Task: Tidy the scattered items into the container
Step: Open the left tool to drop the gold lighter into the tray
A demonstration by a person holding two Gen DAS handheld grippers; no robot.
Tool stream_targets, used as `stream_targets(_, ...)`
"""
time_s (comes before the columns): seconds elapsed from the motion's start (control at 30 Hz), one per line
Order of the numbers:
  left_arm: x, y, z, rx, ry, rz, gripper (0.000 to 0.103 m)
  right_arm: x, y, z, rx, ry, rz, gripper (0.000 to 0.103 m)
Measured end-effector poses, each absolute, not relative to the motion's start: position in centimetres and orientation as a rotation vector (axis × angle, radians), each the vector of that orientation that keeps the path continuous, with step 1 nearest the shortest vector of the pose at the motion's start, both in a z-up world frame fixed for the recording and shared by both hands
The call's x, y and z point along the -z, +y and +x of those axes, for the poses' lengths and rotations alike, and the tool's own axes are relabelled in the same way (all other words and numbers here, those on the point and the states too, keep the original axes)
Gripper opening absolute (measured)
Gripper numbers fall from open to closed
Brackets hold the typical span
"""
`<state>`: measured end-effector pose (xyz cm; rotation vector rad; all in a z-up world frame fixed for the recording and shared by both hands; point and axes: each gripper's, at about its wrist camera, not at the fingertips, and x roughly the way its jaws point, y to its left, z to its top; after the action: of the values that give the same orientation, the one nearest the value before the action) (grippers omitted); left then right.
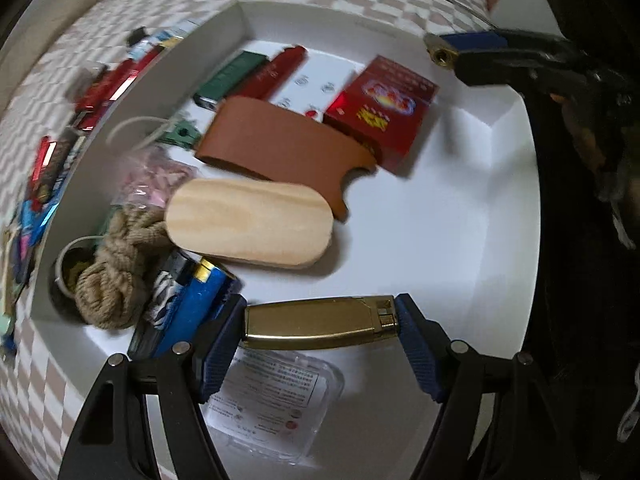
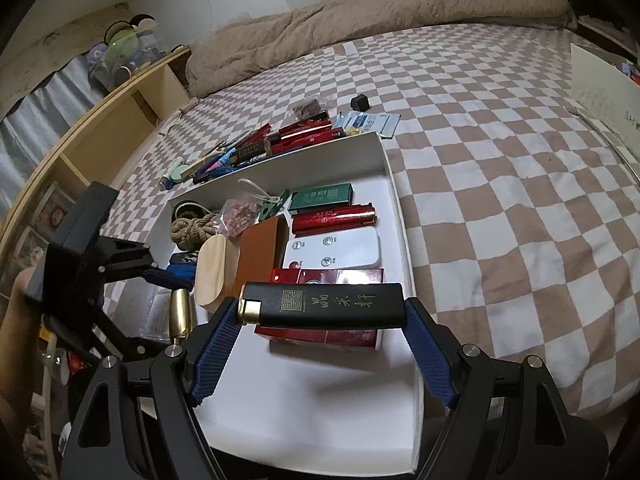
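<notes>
Checkered brown-and-white bedding (image 2: 500,160) covers the bed, and the white container (image 2: 394,184) sits on it with a heap of scattered items (image 2: 256,148) just beyond its far wall.

My left tongs (image 1: 320,322) grip a gold lighter (image 1: 316,322) by its two ends, so its long axis runs straight across the gap from pad to pad, cap end to the right in the left wrist view. It hangs over the near part of the container, just above a clear plastic packet (image 1: 280,396) on the floor of the box.

My right tongs (image 2: 320,312) clamp a black lighter (image 2: 328,306) the same way, end to end, lying level left to right, its gold cap at the left. It hovers over the red carton (image 2: 324,338) inside the container.

Beyond lie a wooden oval block (image 1: 250,224), a brown sleeve (image 1: 280,148) and a rope knot (image 1: 112,280).
</notes>
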<state>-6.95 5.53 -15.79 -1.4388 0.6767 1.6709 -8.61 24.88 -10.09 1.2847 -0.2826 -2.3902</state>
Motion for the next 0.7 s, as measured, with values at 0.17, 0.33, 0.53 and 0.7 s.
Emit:
stream_targets(0.17,16.0,5.8,-5.8,-1.58,0.76,-1.393,0.075,10.1,24.4,-8.7,2.38,-0.263,1.292,0.082)
stream_targets(0.33,15.5,5.6,-5.7,-1.62,0.783,-1.358,0.083,9.9,24.0,-8.8,2.376,-0.262,1.289,0.082)
stream_targets(0.53,13.1,4.2,-5.3,-1.743,0.643,-1.285,0.083,9.6,23.0,-8.8,2.35,-0.197,1.288,0.082)
stream_targets(0.7,10.5,3.1,-5.6,-1.917,0.497,-1.225,0.083,8.3,20.5,-8.7,2.27,0.024,1.25,0.082)
